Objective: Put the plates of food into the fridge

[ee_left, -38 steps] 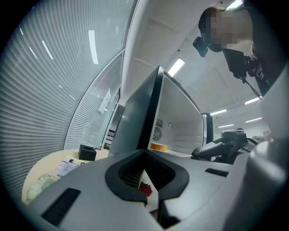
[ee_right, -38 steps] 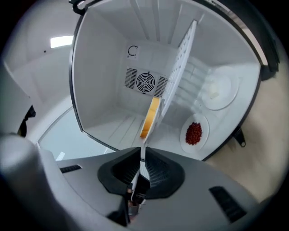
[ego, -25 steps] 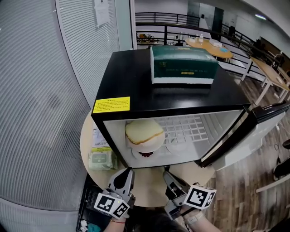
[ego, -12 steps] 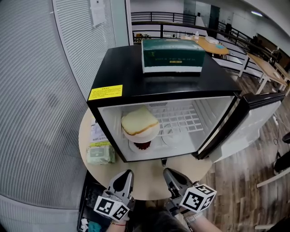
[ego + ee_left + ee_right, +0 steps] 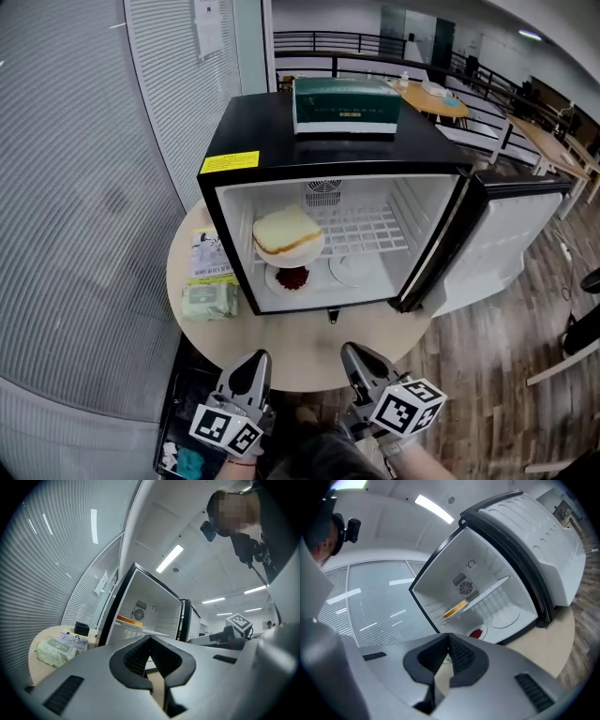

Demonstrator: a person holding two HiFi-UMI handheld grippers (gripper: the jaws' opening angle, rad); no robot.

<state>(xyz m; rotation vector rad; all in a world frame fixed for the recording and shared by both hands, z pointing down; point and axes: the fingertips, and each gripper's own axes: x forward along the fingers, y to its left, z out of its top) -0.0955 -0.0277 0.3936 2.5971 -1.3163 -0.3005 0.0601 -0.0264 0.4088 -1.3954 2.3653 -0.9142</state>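
The black mini fridge point(image 5: 281, 150) stands open on a round table, its door point(image 5: 511, 234) swung out to the right. On its wire shelf sits a plate with a slice of bread point(image 5: 287, 234) point(image 5: 455, 608). A small plate of red food point(image 5: 292, 278) point(image 5: 476, 633) lies on the fridge floor, beside a bare white plate point(image 5: 352, 267). My left gripper point(image 5: 251, 367) and right gripper point(image 5: 359, 360) hover at the table's near edge, apart from the fridge. Both are shut with nothing between their jaws, as the left gripper view point(image 5: 150, 638) and right gripper view point(image 5: 449, 635) show.
A green box point(image 5: 345, 106) lies on top of the fridge. A green pack of wipes point(image 5: 210, 300) and a leaflet point(image 5: 208, 253) lie on the table point(image 5: 309, 352) left of the fridge. A ribbed glass wall runs along the left; wooden floor and desks lie to the right.
Both grippers and the head view have drawn back from the fridge, so more of its inside shows. The right gripper has rolled a little. Both stay shut.
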